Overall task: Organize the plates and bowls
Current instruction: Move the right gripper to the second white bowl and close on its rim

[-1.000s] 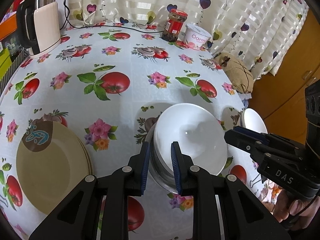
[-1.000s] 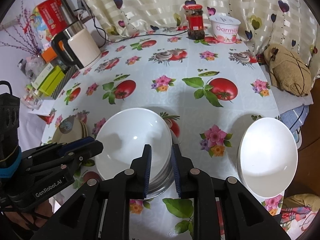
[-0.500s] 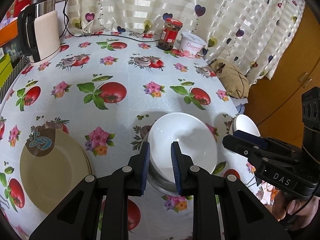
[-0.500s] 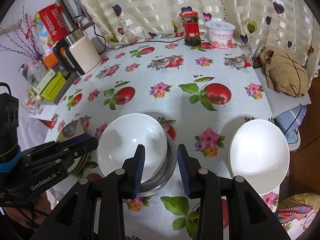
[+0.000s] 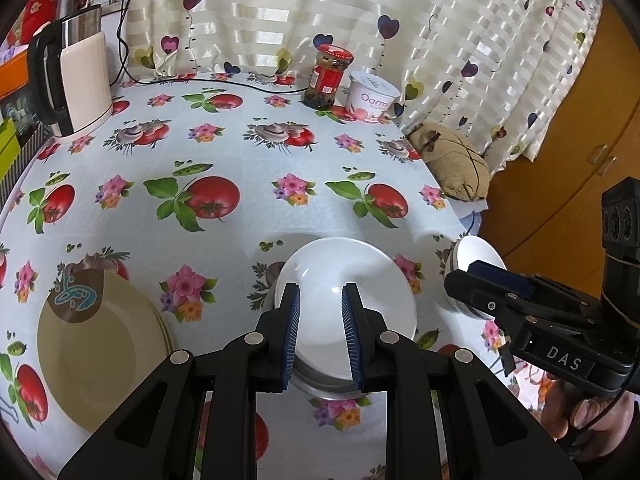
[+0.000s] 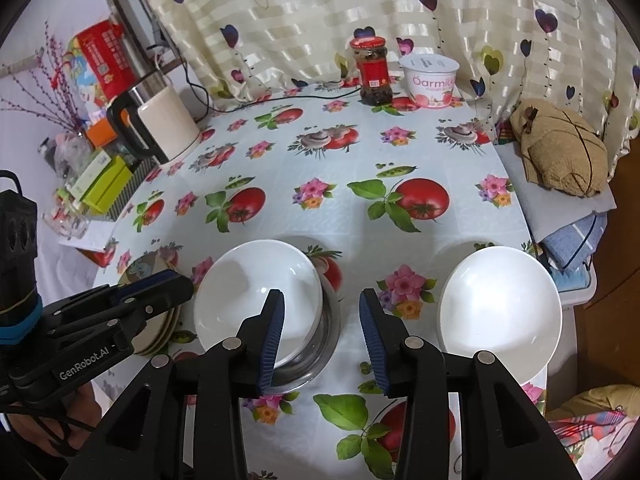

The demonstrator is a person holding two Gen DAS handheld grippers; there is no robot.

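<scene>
The right gripper (image 6: 321,336) is opening its jaws, with nothing between them; it hangs over the near rim of a stack of white bowls (image 6: 260,292) nested in a steel bowl (image 6: 320,344). The left gripper (image 5: 319,334) sits slightly parted above that same stack, pinching nothing. A second white bowl (image 6: 500,308) rests apart at the table's right edge, and yellow plates (image 5: 100,344) are stacked to the left. To finish cleanly, draw the fingers away without nudging the rim. A tomato-print tablecloth (image 6: 340,172) covers the table; a kettle (image 6: 160,128), jar (image 6: 372,72) and yogurt tub (image 6: 430,80) stand before a heart-patterned curtain (image 6: 320,8).
</scene>
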